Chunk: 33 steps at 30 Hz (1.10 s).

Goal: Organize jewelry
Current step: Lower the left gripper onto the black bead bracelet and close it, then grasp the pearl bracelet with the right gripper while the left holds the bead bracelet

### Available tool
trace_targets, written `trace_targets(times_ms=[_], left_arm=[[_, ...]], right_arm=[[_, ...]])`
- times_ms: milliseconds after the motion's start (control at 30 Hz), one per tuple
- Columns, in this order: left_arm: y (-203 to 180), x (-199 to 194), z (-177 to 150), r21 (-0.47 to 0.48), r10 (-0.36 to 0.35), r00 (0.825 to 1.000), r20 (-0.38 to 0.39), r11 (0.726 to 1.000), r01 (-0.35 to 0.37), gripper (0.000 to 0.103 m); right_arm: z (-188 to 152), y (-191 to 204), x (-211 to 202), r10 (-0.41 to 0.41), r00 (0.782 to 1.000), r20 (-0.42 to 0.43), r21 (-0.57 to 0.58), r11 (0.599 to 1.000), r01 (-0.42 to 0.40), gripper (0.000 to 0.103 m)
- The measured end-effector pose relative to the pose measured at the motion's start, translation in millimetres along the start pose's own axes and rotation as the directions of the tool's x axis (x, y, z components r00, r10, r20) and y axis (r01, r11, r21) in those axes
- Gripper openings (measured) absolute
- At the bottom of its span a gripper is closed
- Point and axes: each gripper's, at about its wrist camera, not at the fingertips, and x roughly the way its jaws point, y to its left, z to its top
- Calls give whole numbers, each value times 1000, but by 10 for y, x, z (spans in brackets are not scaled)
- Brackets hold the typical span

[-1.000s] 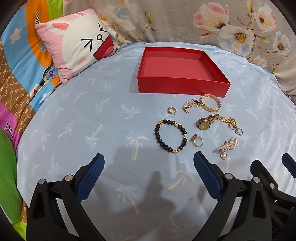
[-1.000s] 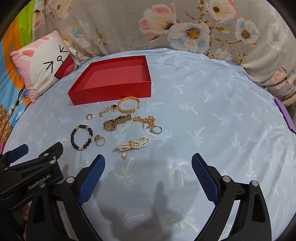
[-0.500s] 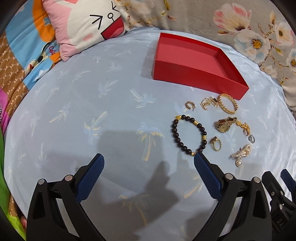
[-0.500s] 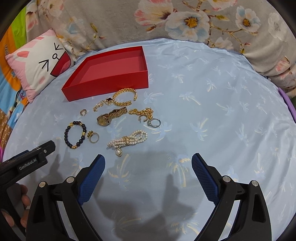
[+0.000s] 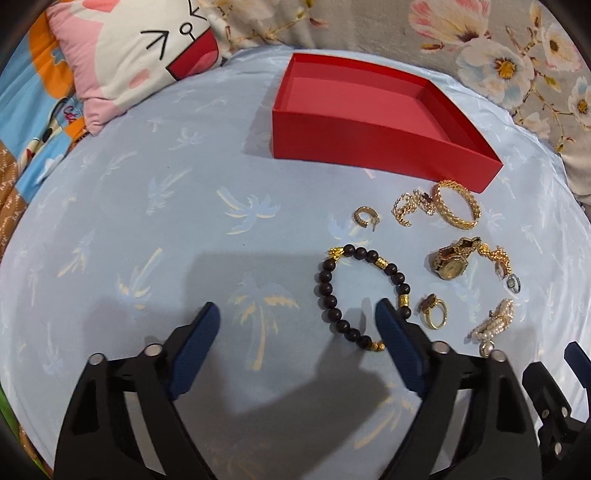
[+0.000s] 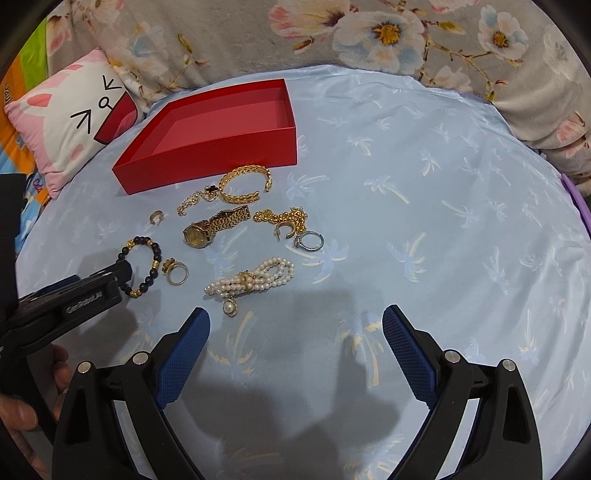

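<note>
An empty red box (image 5: pixel 373 110) (image 6: pixel 221 136) stands at the back of the blue cloth. In front of it lie a black bead bracelet (image 5: pixel 334 299) (image 6: pixel 157 254), a gold bangle (image 5: pixel 456 208) (image 6: pixel 243 184), a gold watch (image 5: pixel 448 264) (image 6: pixel 207 230), a pearl bracelet (image 5: pixel 495 325) (image 6: pixel 255 280), gold rings and chains. My left gripper (image 5: pixel 297 321) is open and low, its right finger (image 5: pixel 395 332) over the bead bracelet's near edge. My right gripper (image 6: pixel 295 321) is open and empty, just below the pearl bracelet.
A pink and white cushion (image 5: pixel 140 48) (image 6: pixel 70 122) lies at the back left. Flowered bedding (image 6: pixel 369 33) rings the cloth's far side. The left gripper's body (image 6: pixel 70 295) shows at the right wrist view's left edge, by the bead bracelet.
My left gripper has moved forward and down toward the bead bracelet, which now lies at its right finger. My right gripper has drifted slightly closer to the pearl bracelet.
</note>
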Motion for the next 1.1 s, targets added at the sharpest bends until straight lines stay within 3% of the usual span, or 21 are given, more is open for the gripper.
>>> trace_targets(times_ms=[233,333,400,533,667,900,1100], left_arm=[[-90,43,35,47,38,998,51,998,-41,55],[-103,34,42,60,32,997,64,998,-36,32],[-110,26,51,64,15,998,63,998,-19,7],[-76,5,71,51,-38,998,49,998,36,7],[-24,-135,78,42,-71,994,77,997,68,7],[75,-370,113,21,-106,988,110,994,104,7],[134,-423,129,10,-116,987,116,993,115,7]], right_arm=[[12,27,56,0,1000,-10,-6,1000,0,93],[19,37,79,5,1000,-14,-8,1000,-5,93],[24,41,96,13,1000,-18,-7,1000,-13,93],[40,21,132,45,998,-32,4,999,-45,89],[45,-2,167,102,993,-58,37,994,-100,75],[111,47,344,237,964,-119,115,968,-224,60],[198,153,439,249,962,-115,138,963,-233,53]])
